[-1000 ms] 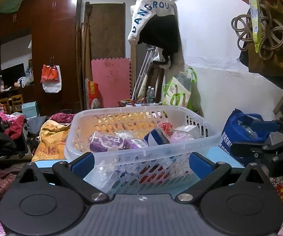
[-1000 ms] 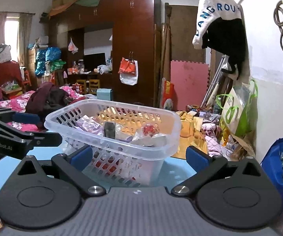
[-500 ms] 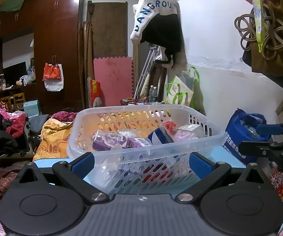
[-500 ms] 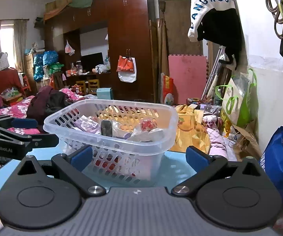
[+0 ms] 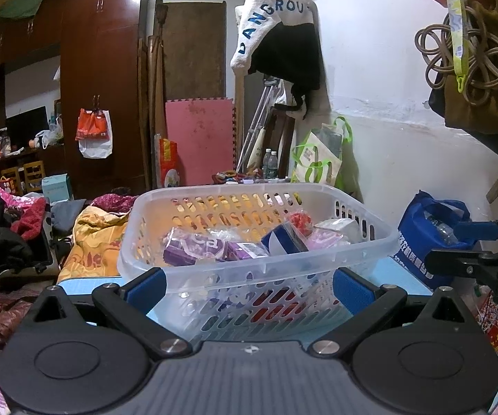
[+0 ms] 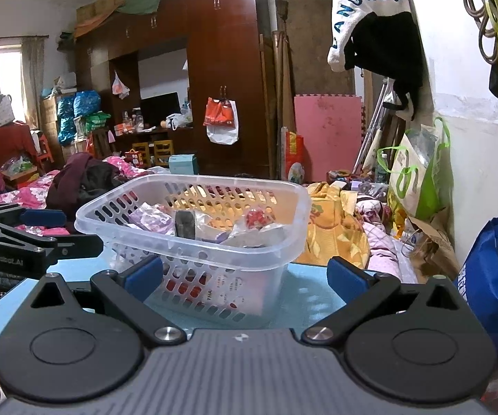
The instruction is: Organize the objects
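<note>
Translucent white plastic, slotted all round its walls, makes up the laundry-style basket [image 5: 255, 273] that sits on the pale blue table top [image 6: 311, 297], and it is the biggest thing in front of both tools. It stands upright, its rim level, with its near wall just past the fingers of the left gripper [image 5: 249, 285]. Inside it lies a jumble of small packets: a purple wrapper [image 5: 193, 250] toward the left, a blue-and-white carton [image 5: 283, 242] leaning in the middle, a white pack [image 5: 338, 226] at the right, and a small red-speckled item [image 5: 299, 219] behind them. More packets show faintly through the slots lower down, too blurred to tell apart.

The left gripper has its blue-padded jaws spread wide, one either side of the basket's near wall, gripping nothing. The right gripper [image 6: 245, 275] is likewise spread wide and empty, its left pad in front of the basket's near corner and its right pad over bare table. Each tool shows in the other's view, off to the side of the basket.

Beyond the table, a dark red-brown wardrobe [image 6: 224, 79] fills the back wall, a pink foam mat [image 5: 198, 140] leans beside it, and a white-and-black garment [image 5: 280, 31] hangs on the white wall. A blue bag [image 5: 428, 238] sits at the table's right edge, and a yellow quilt [image 6: 332, 231] lies heaped behind the basket.
</note>
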Demonstrator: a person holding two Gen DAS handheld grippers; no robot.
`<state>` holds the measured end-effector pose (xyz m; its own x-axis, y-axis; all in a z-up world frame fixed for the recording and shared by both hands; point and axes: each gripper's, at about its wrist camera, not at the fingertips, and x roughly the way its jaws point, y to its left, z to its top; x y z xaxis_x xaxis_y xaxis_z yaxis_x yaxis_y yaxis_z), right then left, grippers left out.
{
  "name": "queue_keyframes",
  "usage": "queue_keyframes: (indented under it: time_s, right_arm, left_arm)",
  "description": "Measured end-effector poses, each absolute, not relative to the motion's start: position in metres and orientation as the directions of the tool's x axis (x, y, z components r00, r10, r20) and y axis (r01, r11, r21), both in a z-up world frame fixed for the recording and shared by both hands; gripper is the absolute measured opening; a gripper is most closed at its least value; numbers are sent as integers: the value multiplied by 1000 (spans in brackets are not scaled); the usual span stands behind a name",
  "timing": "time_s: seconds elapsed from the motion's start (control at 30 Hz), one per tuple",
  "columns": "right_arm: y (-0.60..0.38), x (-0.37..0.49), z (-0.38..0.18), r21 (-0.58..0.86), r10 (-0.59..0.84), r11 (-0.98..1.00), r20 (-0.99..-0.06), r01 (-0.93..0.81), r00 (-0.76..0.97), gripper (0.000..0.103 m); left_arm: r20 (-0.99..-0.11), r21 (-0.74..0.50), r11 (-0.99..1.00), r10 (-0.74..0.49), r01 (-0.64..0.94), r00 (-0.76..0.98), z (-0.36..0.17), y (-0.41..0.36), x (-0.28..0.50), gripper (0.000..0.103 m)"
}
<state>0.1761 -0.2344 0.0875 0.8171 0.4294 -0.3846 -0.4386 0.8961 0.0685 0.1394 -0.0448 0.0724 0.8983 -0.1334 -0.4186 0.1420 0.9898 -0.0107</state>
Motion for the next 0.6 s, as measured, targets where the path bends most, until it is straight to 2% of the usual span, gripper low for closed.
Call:
queue_keyframes:
  time_s: [0.6]
  right_arm:
    - [-240, 178, 85, 75, 424, 899, -388, -431, 818, 103]
  left_arm:
    - [-436, -16, 988, -143, 151, 889, 69, -49, 146, 103]
